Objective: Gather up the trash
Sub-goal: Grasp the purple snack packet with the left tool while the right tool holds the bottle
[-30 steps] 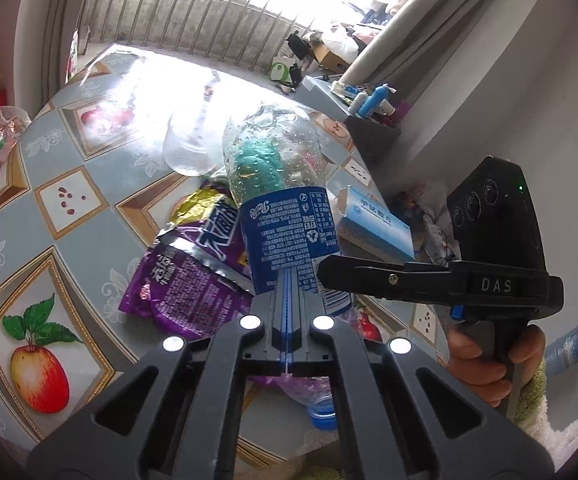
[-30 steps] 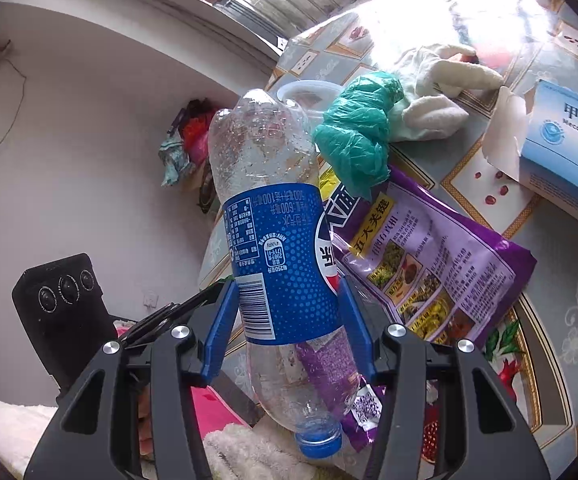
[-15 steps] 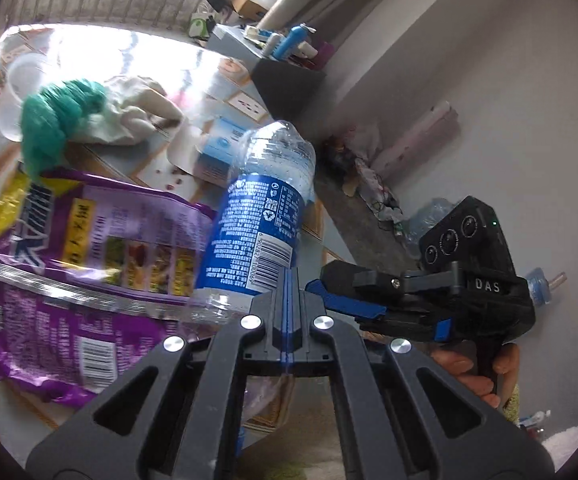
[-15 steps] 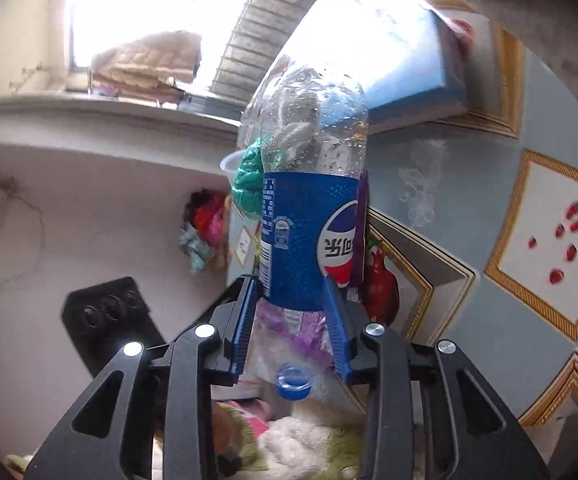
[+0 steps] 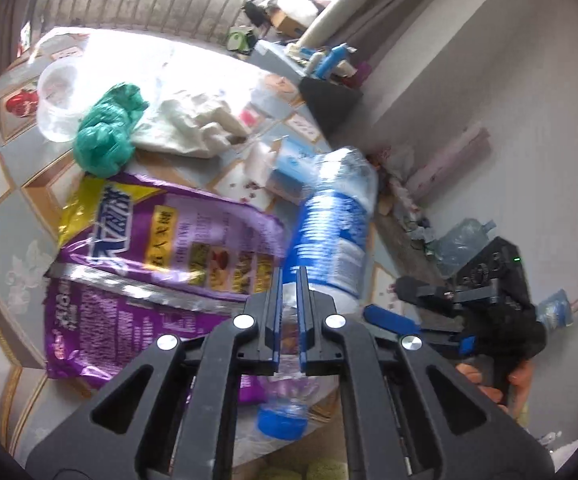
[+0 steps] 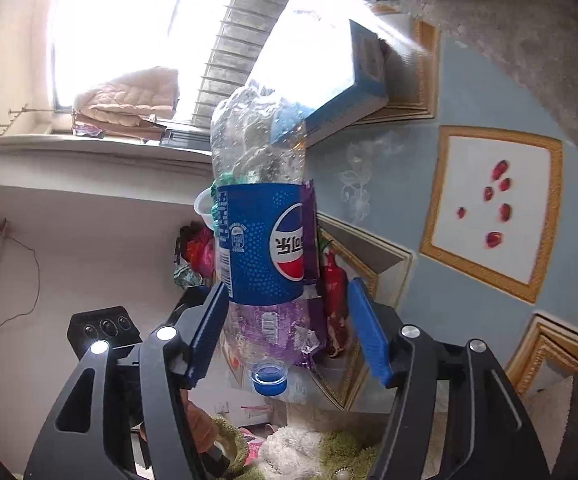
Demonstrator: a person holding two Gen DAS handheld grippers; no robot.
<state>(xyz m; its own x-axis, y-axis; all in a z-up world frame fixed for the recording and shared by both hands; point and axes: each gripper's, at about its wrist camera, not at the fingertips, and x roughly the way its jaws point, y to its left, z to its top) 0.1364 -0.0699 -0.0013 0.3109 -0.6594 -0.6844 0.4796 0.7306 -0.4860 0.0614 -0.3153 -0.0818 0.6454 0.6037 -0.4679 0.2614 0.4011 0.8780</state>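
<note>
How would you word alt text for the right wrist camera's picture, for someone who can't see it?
A clear Pepsi bottle, its blue cap toward the camera, sits between the blue-padded jaws of the right gripper. The jaws have just been opening, and one pad stands clear of the bottle. Behind it are a fruit-patterned table, a blue box and a bright window.

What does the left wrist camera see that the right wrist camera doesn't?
Only the left wrist view: the white cloth and a big water jug on the floor. Only the right wrist view: the bottle's round logo and a folded quilt by the window. Both: the plastic bottle, purple snack bag and blue box.
</note>
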